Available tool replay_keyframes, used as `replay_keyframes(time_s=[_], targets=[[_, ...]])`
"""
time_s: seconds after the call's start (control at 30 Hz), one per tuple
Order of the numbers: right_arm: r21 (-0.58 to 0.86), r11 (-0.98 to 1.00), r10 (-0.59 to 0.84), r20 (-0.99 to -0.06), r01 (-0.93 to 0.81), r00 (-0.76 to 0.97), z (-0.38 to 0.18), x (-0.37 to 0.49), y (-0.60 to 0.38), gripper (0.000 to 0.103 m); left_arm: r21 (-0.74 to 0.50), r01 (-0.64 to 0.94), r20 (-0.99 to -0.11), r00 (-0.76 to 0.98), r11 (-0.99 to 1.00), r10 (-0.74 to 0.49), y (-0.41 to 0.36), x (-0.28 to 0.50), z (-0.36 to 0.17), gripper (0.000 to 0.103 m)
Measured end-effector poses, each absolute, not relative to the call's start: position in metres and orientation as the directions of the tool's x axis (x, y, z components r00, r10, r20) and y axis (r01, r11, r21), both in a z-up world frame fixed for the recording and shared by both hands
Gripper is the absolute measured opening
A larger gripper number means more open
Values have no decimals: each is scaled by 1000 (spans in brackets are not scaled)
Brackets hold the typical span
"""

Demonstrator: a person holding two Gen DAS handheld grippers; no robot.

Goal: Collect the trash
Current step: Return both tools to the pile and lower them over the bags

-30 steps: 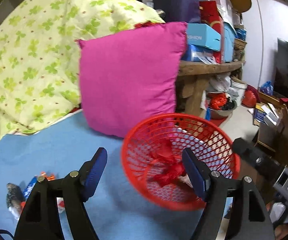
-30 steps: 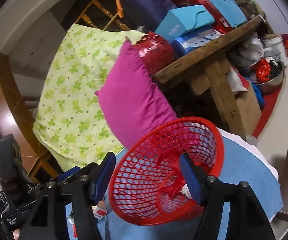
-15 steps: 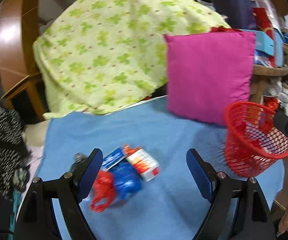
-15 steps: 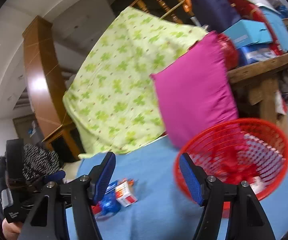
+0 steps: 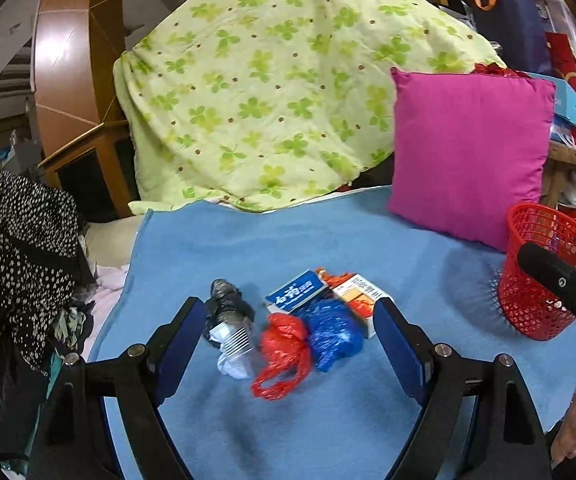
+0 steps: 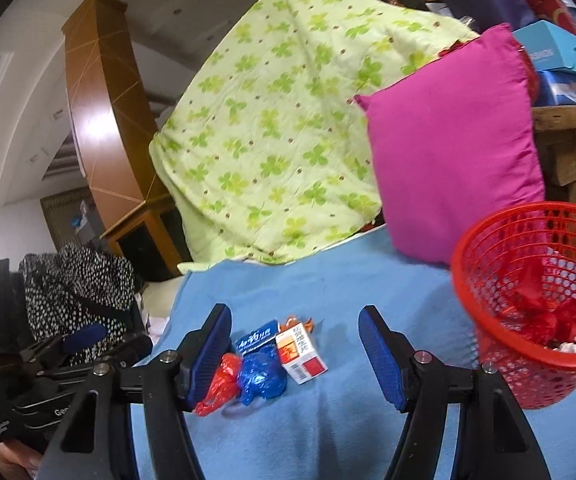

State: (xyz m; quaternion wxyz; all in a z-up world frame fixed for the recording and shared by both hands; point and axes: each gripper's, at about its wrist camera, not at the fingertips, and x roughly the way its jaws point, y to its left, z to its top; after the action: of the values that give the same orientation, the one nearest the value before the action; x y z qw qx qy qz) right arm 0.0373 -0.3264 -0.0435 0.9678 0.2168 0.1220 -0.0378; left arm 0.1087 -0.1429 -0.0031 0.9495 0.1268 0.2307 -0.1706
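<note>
Both claws gape empty: left gripper [image 5: 288, 336], right gripper [image 6: 294, 356]. On the blue blanket [image 5: 328, 240], a red mesh basket [image 6: 536, 312] holding scraps sits at its right edge; mid-blanket, touching, lie a blue bag [image 5: 334, 330], red bag [image 5: 283, 350], crushed cup [image 5: 229, 326] and two cartons [image 5: 328, 292].

Tall glossy brown wooden column [image 6: 99, 112] rises to a white ceiling [image 6: 15, 76], catching a bright patch of light. Beside its base, a low wooden cabinet with dark openings [image 6: 143, 236]. Pale green quilt printed with clover leaves [image 5: 271, 92] hangs draped over something behind a bed covered in a light blue blanket [image 5: 279, 236]. Square magenta fabric cushion [image 5: 468, 152] stands upright on the blanket, leaning against a rough wooden shelf [image 6: 568, 120] stacked with blue and red boxes [image 6: 552, 52]. Black cloth with white specks [image 5: 19, 248] heaped at left.
</note>
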Motion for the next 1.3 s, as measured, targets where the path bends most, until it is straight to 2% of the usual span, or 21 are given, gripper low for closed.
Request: replay_keyframes(time_s=[0.43, 1.0, 1.13, 1.3], targets=[[352, 931, 35, -347, 95, 937, -57, 75, -295, 71, 132, 311, -535, 822, 941, -196, -105, 141, -42, 86], [341, 940, 153, -476, 21, 866, -77, 145, -284, 71, 114, 275, -557, 813, 955, -167, -84, 167, -63, 86], [369, 929, 189, -503, 12, 843, -85, 163, -288, 71, 98, 275, -583, 795, 956, -168, -79, 179, -76, 86], [443, 896, 246, -545, 26, 802, -104, 187, -302, 71, 36, 236, -657, 738, 971, -154, -62, 207, -97, 86]])
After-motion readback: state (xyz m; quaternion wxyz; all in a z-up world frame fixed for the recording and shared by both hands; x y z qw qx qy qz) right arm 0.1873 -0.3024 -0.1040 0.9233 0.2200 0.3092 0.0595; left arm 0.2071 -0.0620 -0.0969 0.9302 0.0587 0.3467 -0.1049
